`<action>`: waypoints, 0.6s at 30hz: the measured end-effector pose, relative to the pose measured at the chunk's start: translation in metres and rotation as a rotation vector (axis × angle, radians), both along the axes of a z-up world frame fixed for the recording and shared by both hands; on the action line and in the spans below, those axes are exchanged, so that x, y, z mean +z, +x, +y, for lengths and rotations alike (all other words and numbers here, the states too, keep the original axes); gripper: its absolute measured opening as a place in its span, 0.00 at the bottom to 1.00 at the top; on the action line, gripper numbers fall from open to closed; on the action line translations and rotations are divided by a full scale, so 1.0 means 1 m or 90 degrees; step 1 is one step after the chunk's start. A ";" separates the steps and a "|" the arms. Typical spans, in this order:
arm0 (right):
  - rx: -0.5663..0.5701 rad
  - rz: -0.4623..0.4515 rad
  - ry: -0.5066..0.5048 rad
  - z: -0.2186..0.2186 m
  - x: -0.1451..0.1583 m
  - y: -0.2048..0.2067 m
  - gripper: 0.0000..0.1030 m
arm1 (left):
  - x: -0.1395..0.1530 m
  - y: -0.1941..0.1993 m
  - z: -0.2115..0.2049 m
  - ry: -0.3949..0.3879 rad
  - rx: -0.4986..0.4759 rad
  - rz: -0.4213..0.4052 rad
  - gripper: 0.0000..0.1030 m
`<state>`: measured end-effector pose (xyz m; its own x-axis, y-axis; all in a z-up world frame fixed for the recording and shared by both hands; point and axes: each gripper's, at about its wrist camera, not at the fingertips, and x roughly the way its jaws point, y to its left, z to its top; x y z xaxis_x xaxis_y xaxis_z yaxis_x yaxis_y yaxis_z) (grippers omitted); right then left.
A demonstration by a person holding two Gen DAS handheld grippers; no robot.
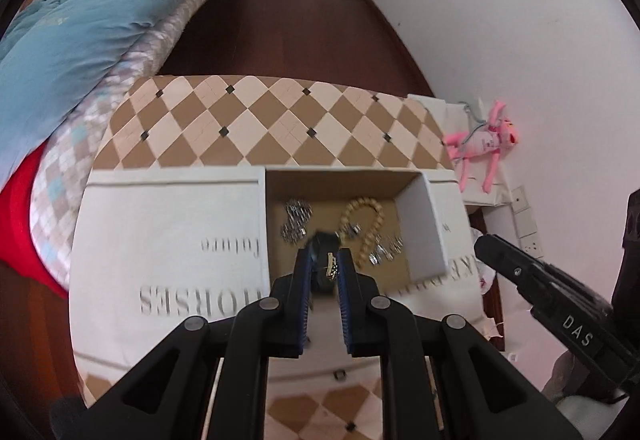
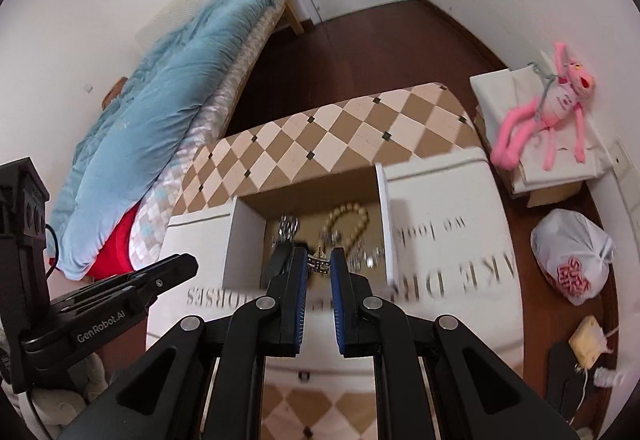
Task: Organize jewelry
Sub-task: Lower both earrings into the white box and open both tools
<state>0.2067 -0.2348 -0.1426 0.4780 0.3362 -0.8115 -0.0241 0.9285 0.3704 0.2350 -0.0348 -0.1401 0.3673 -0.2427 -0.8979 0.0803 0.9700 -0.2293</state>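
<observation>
The dark watch (image 1: 329, 267) between the left hand-held gripper (image 1: 325, 272) pads is largely masked by them, its strap and dial unreadable. In the right wrist view, the small silver piece (image 2: 319, 263) pinched in the right hand-held gripper (image 2: 319, 268) is too small to identify. Motion blur smears the silver items (image 1: 296, 220) and the bead bracelet (image 1: 362, 224) inside the box (image 1: 420, 215) (individual pieces cannot be separated). The box flap lettering (image 2: 432, 276) is blurred and partly hidden, and the bed (image 1: 80, 51) is cut off at the left.

Glossy wood floor (image 1: 304, 27); matt cardboard box (image 1: 344, 181); shiny metal bracelet (image 2: 319, 263).
</observation>
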 end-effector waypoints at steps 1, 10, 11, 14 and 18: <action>0.003 0.010 -0.004 0.001 -0.002 0.013 0.12 | -0.004 0.011 0.000 0.005 -0.001 0.009 0.10; 0.050 0.131 -0.091 0.015 -0.046 0.094 0.13 | -0.046 0.067 -0.002 0.037 0.009 0.099 0.18; 0.056 0.141 -0.100 0.016 -0.049 0.098 0.13 | -0.048 0.070 -0.002 0.046 0.013 0.103 0.24; 0.059 0.142 -0.118 0.015 -0.051 0.105 0.24 | -0.044 0.070 -0.002 0.078 0.021 0.083 0.66; 0.055 0.135 -0.136 0.013 -0.050 0.108 0.43 | -0.040 0.072 0.005 0.104 0.035 0.069 0.76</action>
<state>0.3142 -0.2215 -0.1921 0.2674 0.1790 -0.9468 -0.0493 0.9839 0.1720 0.3066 -0.0301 -0.1796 0.2753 -0.0733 -0.9585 0.0100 0.9973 -0.0734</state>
